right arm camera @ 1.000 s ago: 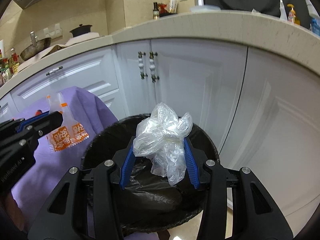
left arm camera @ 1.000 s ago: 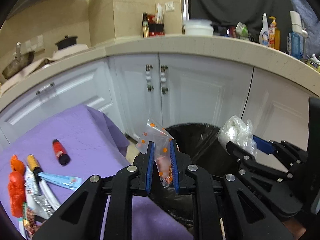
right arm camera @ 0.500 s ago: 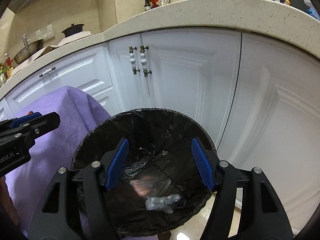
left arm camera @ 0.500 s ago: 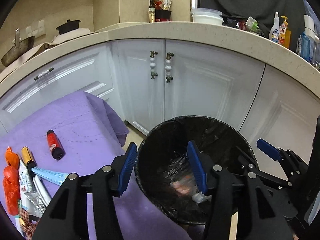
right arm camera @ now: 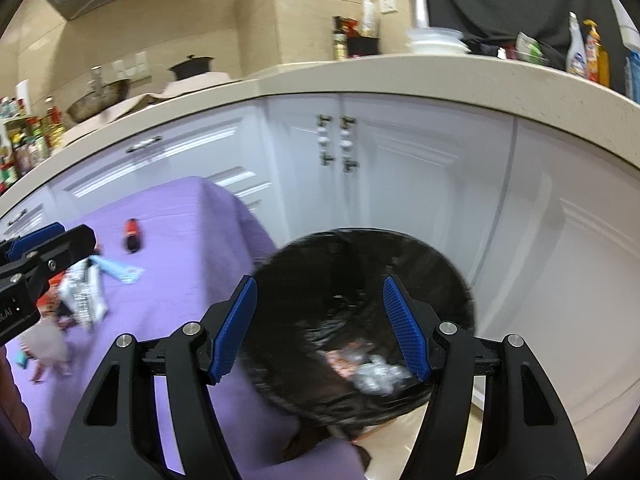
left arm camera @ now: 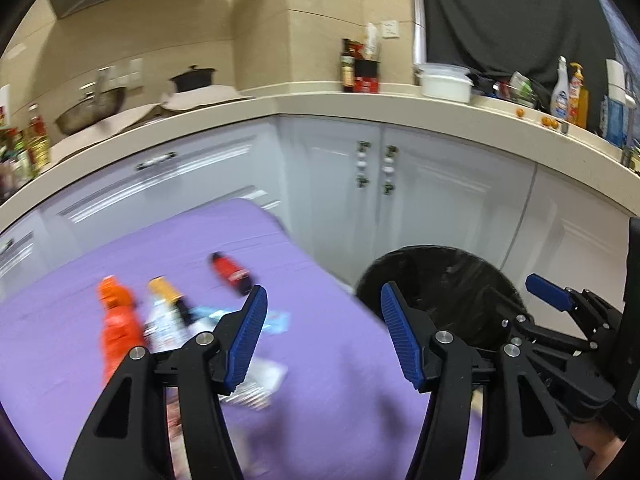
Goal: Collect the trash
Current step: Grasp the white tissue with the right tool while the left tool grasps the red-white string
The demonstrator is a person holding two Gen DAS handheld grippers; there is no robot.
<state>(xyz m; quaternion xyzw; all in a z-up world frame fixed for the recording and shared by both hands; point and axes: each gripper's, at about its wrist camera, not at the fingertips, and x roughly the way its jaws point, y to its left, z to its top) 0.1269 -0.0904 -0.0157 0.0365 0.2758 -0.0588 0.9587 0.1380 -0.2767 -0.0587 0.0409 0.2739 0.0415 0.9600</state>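
A black-lined trash bin stands on the floor beside the purple-covered table. Inside it lie a crumpled clear plastic bag and an orange-printed wrapper. My right gripper hangs open above the bin with nothing between its pads. My left gripper is over the table's right edge, its jaws opening and empty. On the cloth lie a small red bottle, an orange wrapper, a yellow-capped tube, a light blue packet and a silver wrapper.
White cabinet doors run behind the bin under a beige countertop crowded with bottles, a white tub and a pot. Beige floor shows beside the bin. A black post stands at the far right.
Both grippers let go of their trash, which dropped into the bin, and now stand open. Both have since swung left and up, the left one from over the bin to over the table.
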